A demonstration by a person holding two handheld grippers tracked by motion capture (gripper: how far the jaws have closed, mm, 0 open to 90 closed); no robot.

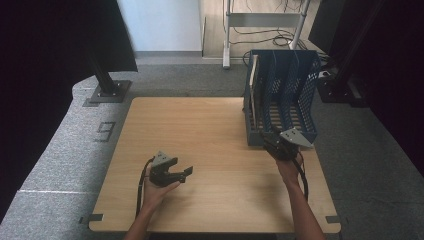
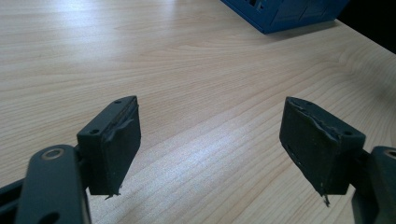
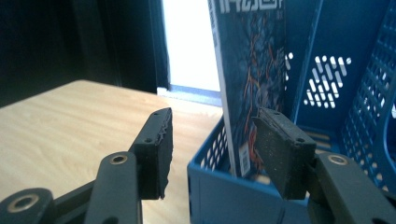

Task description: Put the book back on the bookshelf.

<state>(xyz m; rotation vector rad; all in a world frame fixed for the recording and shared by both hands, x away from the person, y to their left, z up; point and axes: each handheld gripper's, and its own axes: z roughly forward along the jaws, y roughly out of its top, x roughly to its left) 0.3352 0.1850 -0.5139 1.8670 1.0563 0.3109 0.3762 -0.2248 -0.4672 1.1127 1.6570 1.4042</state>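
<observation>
- Grey carpet is surrounding the wooden surface [image 1: 210,130], and dark curtains are hanging at both sides of the room.
- At the far right corner of the surface, a blue file rack [image 1: 282,95] is standing upright, its open front facing me and its perforated dividers splitting it into slots.
- A magazine [image 3: 252,70] is standing upright in the rack's leftmost slot, just inside the left wall, its lower edge sitting behind the low front lip.
- I am holding my right tool [image 1: 278,146] at the rack's front edge; its jaws are standing apart, one outside the rack's left wall and the other in front of the magazine's cover, and the pads are not pressing on anything.
- I am resting my left tool [image 1: 186,173] low over the near left part of the surface, well apart from the rack; its jaws are gaping wide with only bare wood between them.
</observation>
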